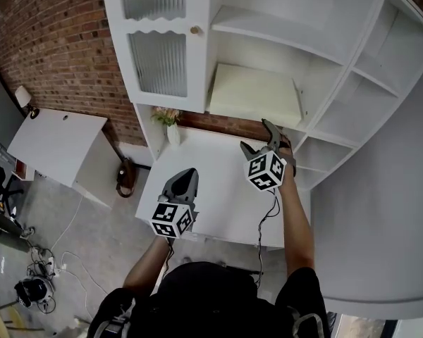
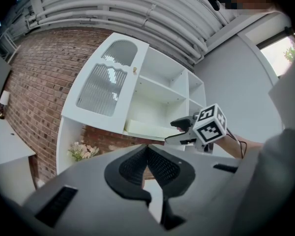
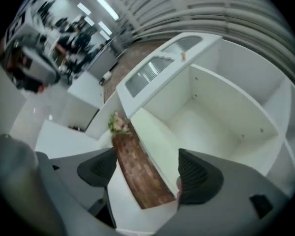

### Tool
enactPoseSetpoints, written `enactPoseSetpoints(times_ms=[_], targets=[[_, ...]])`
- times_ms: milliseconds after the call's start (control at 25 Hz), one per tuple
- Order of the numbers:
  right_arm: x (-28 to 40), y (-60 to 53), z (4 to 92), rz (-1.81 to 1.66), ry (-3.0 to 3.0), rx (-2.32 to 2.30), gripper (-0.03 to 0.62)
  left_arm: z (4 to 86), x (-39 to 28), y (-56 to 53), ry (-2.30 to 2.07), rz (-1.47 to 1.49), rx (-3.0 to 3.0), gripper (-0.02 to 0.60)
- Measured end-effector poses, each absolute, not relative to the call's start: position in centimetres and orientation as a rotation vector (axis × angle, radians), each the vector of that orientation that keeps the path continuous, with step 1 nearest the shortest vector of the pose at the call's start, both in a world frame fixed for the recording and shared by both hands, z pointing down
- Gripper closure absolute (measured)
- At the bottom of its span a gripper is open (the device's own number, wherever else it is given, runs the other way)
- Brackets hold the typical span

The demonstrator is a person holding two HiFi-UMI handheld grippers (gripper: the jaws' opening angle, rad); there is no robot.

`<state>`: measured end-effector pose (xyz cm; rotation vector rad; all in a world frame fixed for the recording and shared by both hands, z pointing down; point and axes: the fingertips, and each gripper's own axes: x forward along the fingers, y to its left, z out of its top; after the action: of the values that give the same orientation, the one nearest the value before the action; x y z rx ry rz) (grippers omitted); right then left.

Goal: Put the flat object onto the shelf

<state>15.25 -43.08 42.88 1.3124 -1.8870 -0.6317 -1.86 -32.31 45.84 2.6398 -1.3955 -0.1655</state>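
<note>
Lying flat on the lowest shelf of the open middle bay of the white cabinet [image 1: 352, 48], the flat object [image 1: 254, 94] is a pale cream slab. Its front edge runs along the shelf's front lip, and the bay's other shelves are above it. The right gripper [image 1: 258, 136] is raised in front of that shelf, just below its lip and toward the slab's right end. Its fingers [image 3: 199, 176] are spread wide with nothing between them. Through the gap you see only the strip of brick wall [image 3: 140, 173] under the shelf and the cream slab beyond it. I cannot tell whether its upper fingertip touches the lip.

The left gripper [image 1: 186, 172] is held lower and nearer the person, over the white counter [image 1: 218, 196], well apart from the shelf. Its fingers [image 2: 130, 168] are pressed together at the tips and hold nothing.

A small vase of flowers [image 1: 169, 124] stands at the back left of the counter, under the cabinet door [image 1: 158, 58] with its ribbed glass panes.
</note>
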Motion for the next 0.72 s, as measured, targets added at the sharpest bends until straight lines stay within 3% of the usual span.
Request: enactPoseSetpoints(times_ms=[40, 80, 120, 280, 320, 720], targets=[[15.4, -41.9, 42.6, -0.562, -1.983, 1.385, 0.209, 45.9, -1.9, -32.2, -1.395, -0.166, 2.638, 0.572], [15.7, -40.8, 42.4, -0.496, -2.074, 1.465, 0.336, 46.0, -1.8, -32.1, -1.394, -0.166, 2.636, 0.572], [16.1, -39.7, 42.2, -0.429, -2.165, 1.540, 0.387, 46.1, -1.7, -32.1, -1.391, -0.166, 2.635, 0.572], [17.8, -35.5, 42.4, -0.110, -2.415, 1.824, 0.493, 46.3, -1.5, -31.4, -1.382, -0.167, 2.634, 0.572], [18.3, -34.3, 42.6, -0.043, -2.436, 1.888, 0.547, 46.3, -1.5, -31.2, -1.383, -0.172, 2.633, 0.572], [16.8, -23.7, 46.4, 0.106, -2.445, 2.018, 0.569, 46.2, -1.1, -27.6, -1.414, -0.194, 2.639, 0.572]])
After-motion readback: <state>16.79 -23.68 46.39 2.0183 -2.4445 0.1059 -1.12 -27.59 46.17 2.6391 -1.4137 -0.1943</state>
